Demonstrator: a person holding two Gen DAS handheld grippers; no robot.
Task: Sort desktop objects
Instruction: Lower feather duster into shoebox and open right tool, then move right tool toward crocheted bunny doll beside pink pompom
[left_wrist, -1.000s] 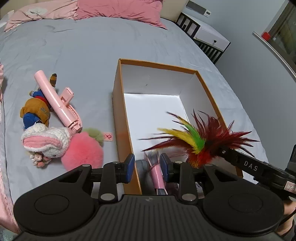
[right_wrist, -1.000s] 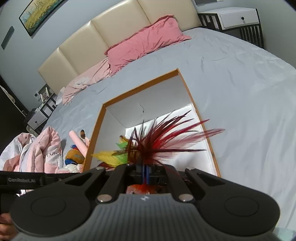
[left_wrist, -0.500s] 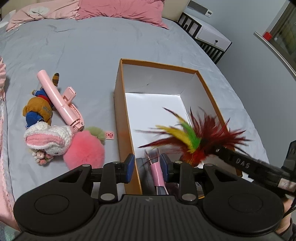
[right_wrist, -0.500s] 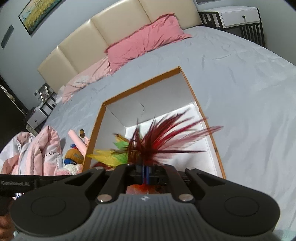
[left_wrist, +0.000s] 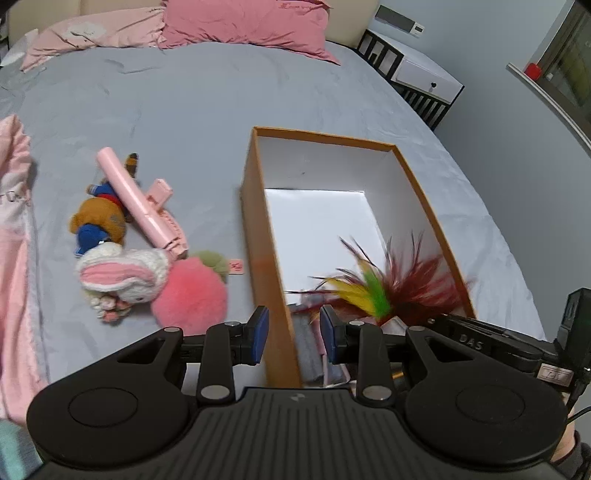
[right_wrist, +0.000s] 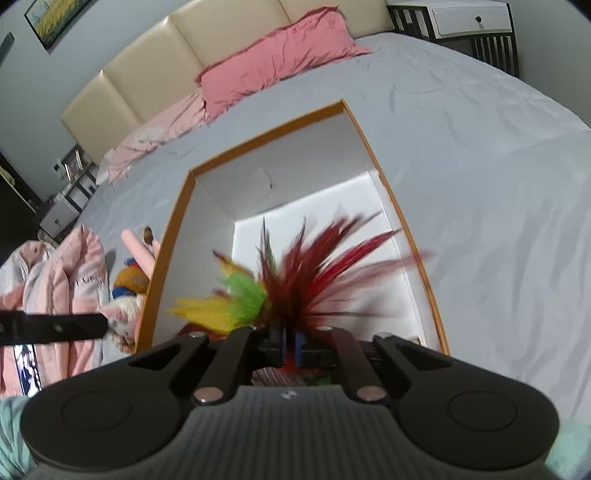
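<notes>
An orange box (left_wrist: 258, 206) with a white inside lies open on the grey bed. My right gripper (right_wrist: 290, 345) is shut on a red, green and yellow feather toy (right_wrist: 295, 280) and holds it inside the near end of the box (right_wrist: 402, 229); the toy also shows in the left wrist view (left_wrist: 384, 291). My left gripper (left_wrist: 293, 334) is open and empty, straddling the box's near left wall. A pink and a grey item lie at the box's near end, partly hidden. Left of the box lie a pink fluffy ball (left_wrist: 190, 295), a white bunny plush (left_wrist: 122, 271), a pink long gadget (left_wrist: 142, 206) and a brown bear doll (left_wrist: 98, 221).
Pink pillows (left_wrist: 243, 26) lie at the head of the bed. A pink blanket (left_wrist: 14, 229) is bunched at the left edge. A white and black nightstand (left_wrist: 417, 81) stands past the bed's right side. A small pink tag (left_wrist: 236, 265) lies beside the box.
My right gripper has lowered the feather toy from above the rim into the near end of the box. My left gripper has drawn back slightly and stays open.
</notes>
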